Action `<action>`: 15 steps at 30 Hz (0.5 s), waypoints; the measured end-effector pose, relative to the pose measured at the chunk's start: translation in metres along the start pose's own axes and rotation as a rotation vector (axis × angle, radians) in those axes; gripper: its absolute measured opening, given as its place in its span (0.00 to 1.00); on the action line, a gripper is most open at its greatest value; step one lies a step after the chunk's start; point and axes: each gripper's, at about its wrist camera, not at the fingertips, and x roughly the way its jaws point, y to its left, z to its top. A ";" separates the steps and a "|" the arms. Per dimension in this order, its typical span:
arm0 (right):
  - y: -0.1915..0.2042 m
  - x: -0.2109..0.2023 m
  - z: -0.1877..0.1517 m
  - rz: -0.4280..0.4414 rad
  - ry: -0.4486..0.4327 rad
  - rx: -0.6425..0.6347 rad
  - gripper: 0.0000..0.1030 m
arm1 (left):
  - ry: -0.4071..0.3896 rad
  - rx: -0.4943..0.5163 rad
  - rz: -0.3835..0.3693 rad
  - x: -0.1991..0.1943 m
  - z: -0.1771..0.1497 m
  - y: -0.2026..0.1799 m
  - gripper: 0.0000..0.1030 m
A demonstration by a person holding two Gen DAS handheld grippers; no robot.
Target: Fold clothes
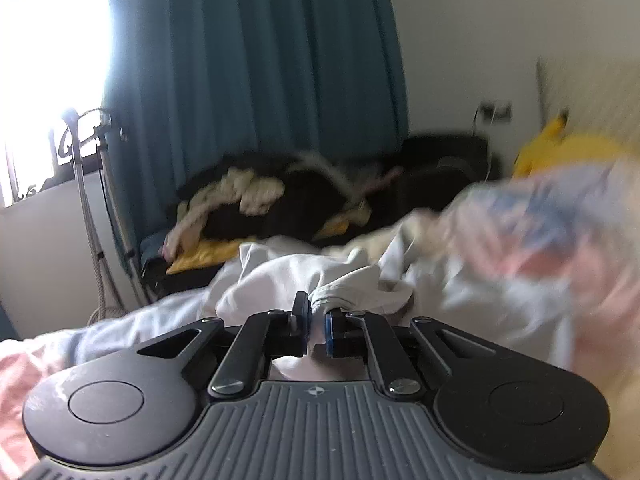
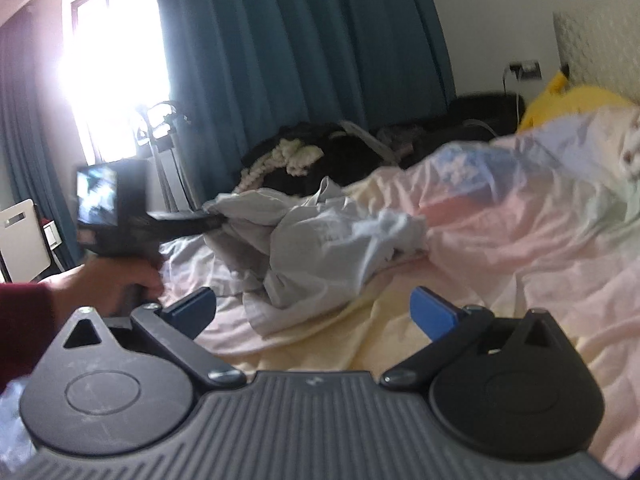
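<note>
A crumpled white garment (image 1: 320, 280) lies on the bed. My left gripper (image 1: 317, 320) is shut on a bunched fold of it, and the cloth is pinched between the blue pads. In the right wrist view the same white garment (image 2: 320, 248) lies in a heap on the pastel bedsheet (image 2: 500, 248), and the left gripper (image 2: 208, 216) grips its left edge, held by a hand in a red sleeve. My right gripper (image 2: 312, 314) is open and empty, just above the sheet in front of the garment.
A dark sofa (image 2: 440, 128) with a pile of black and cream clothes (image 2: 296, 160) stands behind the bed. A yellow plush (image 2: 568, 96) sits at the far right. Teal curtains (image 2: 300, 40) and a bright window (image 2: 112, 60) are behind. A metal stand (image 1: 92, 200) is at left.
</note>
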 end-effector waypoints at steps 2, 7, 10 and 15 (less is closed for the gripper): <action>0.002 -0.004 0.002 0.007 -0.016 -0.011 1.00 | -0.023 -0.035 -0.026 -0.032 0.015 0.005 0.09; 0.009 -0.016 0.005 0.023 -0.058 -0.038 1.00 | -0.056 -0.103 -0.095 -0.123 0.047 0.019 0.09; 0.013 -0.023 0.007 0.042 -0.068 -0.042 1.00 | -0.056 -0.146 -0.112 -0.179 0.052 0.030 0.09; 0.019 -0.036 0.006 0.135 -0.041 0.012 1.00 | 0.000 -0.284 -0.066 -0.263 0.011 0.058 0.09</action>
